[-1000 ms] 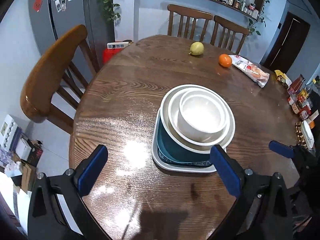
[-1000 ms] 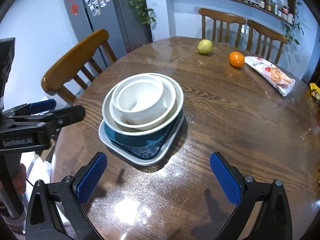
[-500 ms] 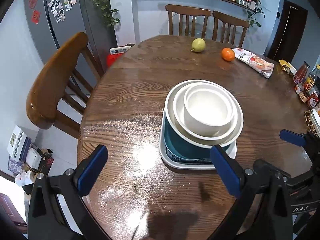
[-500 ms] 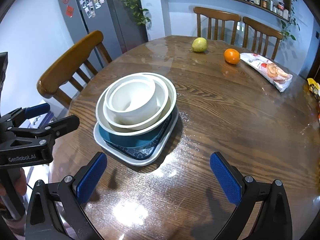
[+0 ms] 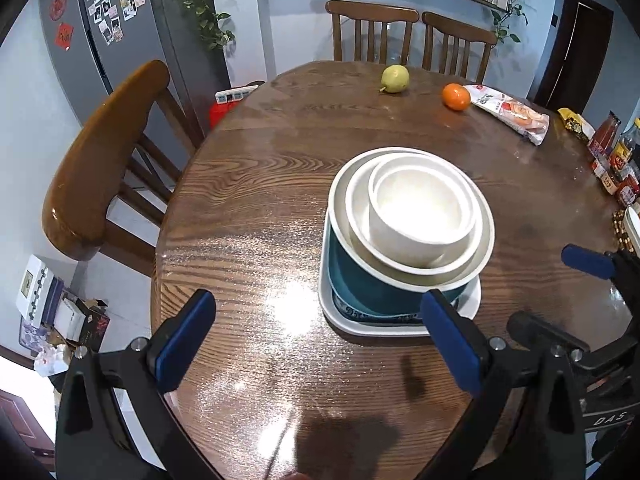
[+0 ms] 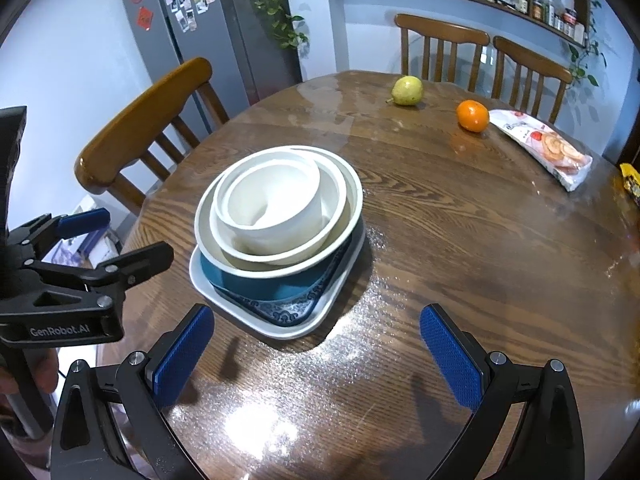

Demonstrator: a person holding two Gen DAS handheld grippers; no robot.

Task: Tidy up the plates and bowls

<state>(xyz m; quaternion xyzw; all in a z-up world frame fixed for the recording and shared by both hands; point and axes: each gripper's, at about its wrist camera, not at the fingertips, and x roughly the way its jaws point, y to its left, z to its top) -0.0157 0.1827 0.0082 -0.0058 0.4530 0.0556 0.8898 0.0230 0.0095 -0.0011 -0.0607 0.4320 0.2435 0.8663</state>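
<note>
A stack of dishes stands on the round wooden table [image 5: 248,208]: a white square plate [image 5: 344,320] at the bottom, a dark blue dish [image 5: 360,284], then nested white bowls, the smallest white bowl [image 5: 420,216] on top. The stack also shows in the right wrist view, with the small bowl [image 6: 276,204] and the white plate [image 6: 280,328]. My left gripper [image 5: 318,344] is open and empty, near the stack's front. My right gripper [image 6: 316,356] is open and empty, in front of the stack. The left gripper [image 6: 92,236] appears at the left of the right wrist view.
A pear [image 5: 395,78], an orange [image 5: 456,97] and a snack packet [image 5: 512,114] lie at the table's far side. Bottles [image 5: 612,156] stand at the right edge. Wooden chairs stand at the left [image 5: 104,160] and behind [image 5: 372,32].
Both grippers have drawn back and risen a little from the stack, staying open. The dishes have not moved.
</note>
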